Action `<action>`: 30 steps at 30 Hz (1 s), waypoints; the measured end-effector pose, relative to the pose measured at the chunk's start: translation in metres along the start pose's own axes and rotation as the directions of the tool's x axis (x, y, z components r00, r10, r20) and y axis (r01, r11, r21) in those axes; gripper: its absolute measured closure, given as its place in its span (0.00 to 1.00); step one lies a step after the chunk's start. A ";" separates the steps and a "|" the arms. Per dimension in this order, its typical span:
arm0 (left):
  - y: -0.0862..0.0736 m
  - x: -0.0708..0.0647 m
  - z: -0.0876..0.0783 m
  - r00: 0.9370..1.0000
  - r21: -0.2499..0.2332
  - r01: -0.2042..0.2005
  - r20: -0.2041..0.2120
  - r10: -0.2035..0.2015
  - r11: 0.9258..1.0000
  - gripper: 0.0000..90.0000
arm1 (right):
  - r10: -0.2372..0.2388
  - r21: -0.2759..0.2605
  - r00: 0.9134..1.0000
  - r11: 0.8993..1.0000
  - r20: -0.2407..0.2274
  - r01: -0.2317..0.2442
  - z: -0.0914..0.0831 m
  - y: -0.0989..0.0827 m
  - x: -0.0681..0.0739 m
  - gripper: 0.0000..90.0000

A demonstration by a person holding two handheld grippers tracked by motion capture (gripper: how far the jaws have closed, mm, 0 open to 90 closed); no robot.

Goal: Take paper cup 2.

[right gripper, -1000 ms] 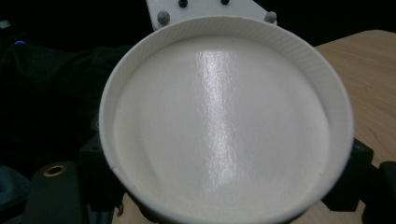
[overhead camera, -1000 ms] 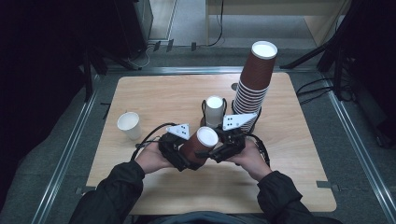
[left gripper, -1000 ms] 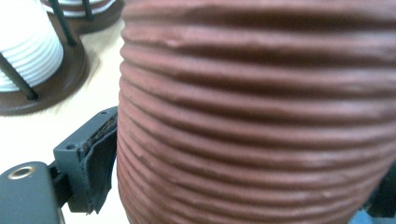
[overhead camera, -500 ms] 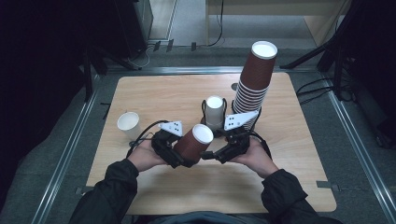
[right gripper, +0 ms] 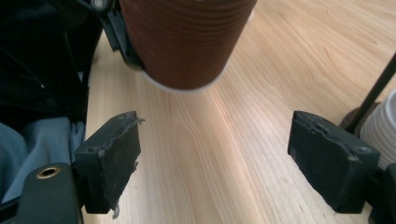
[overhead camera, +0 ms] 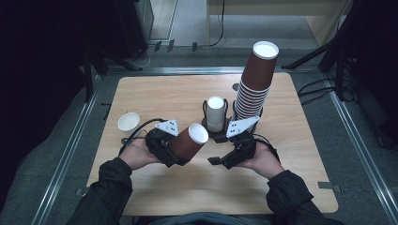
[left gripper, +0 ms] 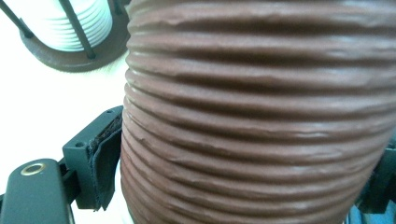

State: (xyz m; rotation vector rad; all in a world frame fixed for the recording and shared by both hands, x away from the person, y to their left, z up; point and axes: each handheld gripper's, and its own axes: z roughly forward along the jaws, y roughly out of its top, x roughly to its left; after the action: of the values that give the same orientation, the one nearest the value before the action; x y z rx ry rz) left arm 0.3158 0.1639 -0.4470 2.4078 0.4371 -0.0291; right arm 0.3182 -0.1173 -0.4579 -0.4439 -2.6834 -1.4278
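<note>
My left gripper (overhead camera: 177,152) is shut on a brown ribbed paper cup (overhead camera: 187,142), held tilted above the table with its white end up and to the right. In the left gripper view the cup (left gripper: 261,116) sits between the jaws, and the left pad (left gripper: 103,156) presses on its side. These jaws have closed a little on the cup within the last second. My right gripper (overhead camera: 215,161) stands open just right of the cup and apart from it. Its pads (right gripper: 112,163) have nothing between them, and the cup (right gripper: 184,42) hangs ahead of them.
A tall stack of brown cups (overhead camera: 256,89) stands at the back right of the wooden table (overhead camera: 164,93). Beside it a black wire holder holds white cups (overhead camera: 215,115). A single white cup (overhead camera: 128,123) stands at the left.
The left hand has drawn the brown cup to the left, away from the right gripper, and a gap has opened between them. The right hand has barely moved.
</note>
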 end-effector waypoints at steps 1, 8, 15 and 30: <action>0.000 0.000 0.000 1.000 0.010 -0.004 -0.002 0.004 1.000 0.11 | -0.003 0.008 1.000 1.000 0.006 0.003 -0.001 -0.001 0.000 0.19; -0.001 0.005 0.002 0.999 0.076 -0.011 -0.036 0.014 0.997 0.11 | -0.004 0.048 1.000 0.999 0.021 0.003 0.000 -0.007 0.000 0.19; 0.004 0.007 0.012 0.999 0.139 -0.027 -0.041 0.033 0.990 0.11 | -0.012 0.058 1.000 0.998 0.009 0.011 0.003 -0.009 -0.002 0.21; 0.012 0.000 0.033 0.996 0.246 -0.085 0.015 0.084 0.965 0.11 | -0.006 0.014 1.000 1.000 -0.029 0.006 0.003 -0.005 -0.002 0.17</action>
State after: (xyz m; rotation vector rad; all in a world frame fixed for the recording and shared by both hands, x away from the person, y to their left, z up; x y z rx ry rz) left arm 0.3226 0.1344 -0.4651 2.6688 0.3451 -0.0547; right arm 0.3194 -0.1178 -0.4644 -0.4113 -2.6727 -1.4050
